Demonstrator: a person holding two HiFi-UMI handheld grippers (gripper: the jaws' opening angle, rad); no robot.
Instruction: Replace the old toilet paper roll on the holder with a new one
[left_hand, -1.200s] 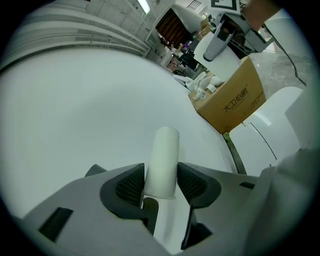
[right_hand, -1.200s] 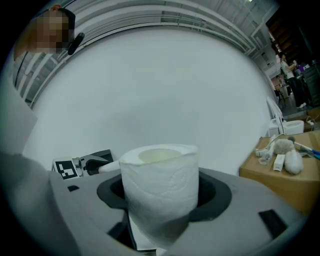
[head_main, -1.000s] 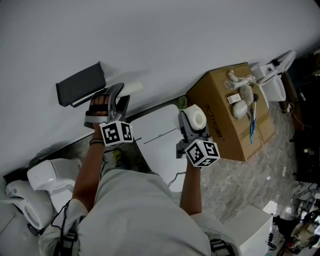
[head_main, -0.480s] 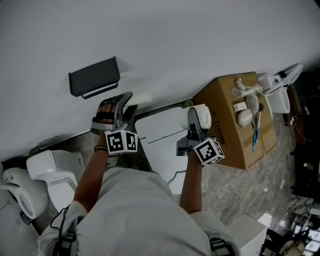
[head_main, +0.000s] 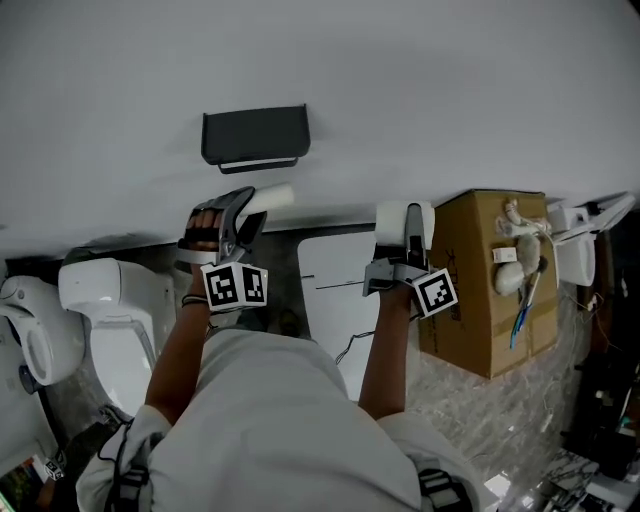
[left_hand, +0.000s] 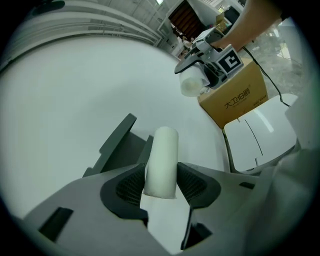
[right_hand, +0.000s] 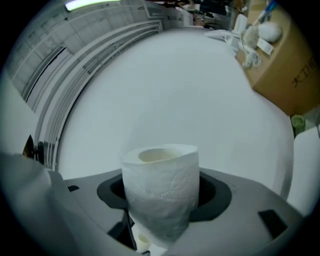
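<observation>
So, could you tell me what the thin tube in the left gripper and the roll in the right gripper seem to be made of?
The thin tube looks like pale cardboard, though plastic is possible: smooth, matt, with no wound layers showing. The roll looks like soft tissue paper: faint embossed pattern, squashed sides, hollow centre.

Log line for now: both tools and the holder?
left tool: shut on white tube | right tool: shut on new roll | holder: no roll seen

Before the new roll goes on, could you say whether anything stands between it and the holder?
Nothing lies directly between the new roll and the holder; the left tongs, holding the old core, sit close to it.
</observation>
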